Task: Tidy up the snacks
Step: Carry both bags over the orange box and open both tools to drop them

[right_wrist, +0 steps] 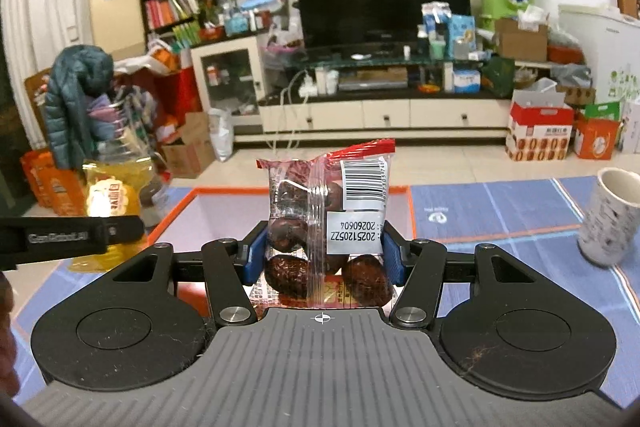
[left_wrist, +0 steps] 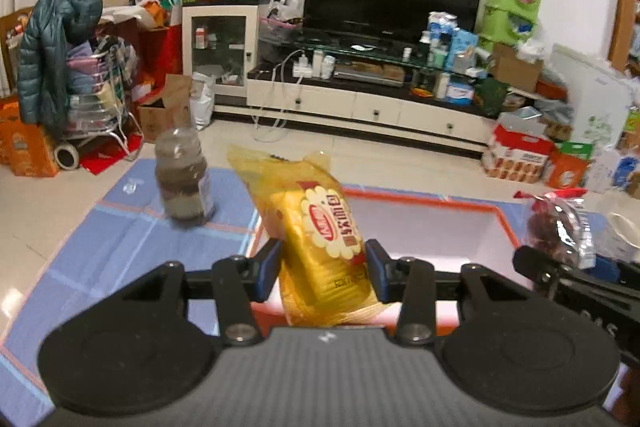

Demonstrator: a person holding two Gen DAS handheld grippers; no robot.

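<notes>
My left gripper [left_wrist: 322, 267] is shut on a yellow bread packet [left_wrist: 320, 227], held upright above the near left corner of an orange-rimmed box [left_wrist: 424, 201] with a pale inside. My right gripper [right_wrist: 320, 253] is shut on a clear packet of dark dates [right_wrist: 326, 223] with a red top edge and a barcode, raised over the box [right_wrist: 404, 191]. In the left wrist view the date packet [left_wrist: 556, 227] shows at the right. In the right wrist view the yellow packet [right_wrist: 114, 199] shows at the left, above the left gripper's black arm.
A glass jar [left_wrist: 182, 179] with layered contents stands on the blue checked cloth [left_wrist: 120, 247] left of the box. A white patterned cup [right_wrist: 612, 217] stands on the cloth to the right. Beyond the table lie a tiled floor, a TV stand, cartons and a clothes-laden cart.
</notes>
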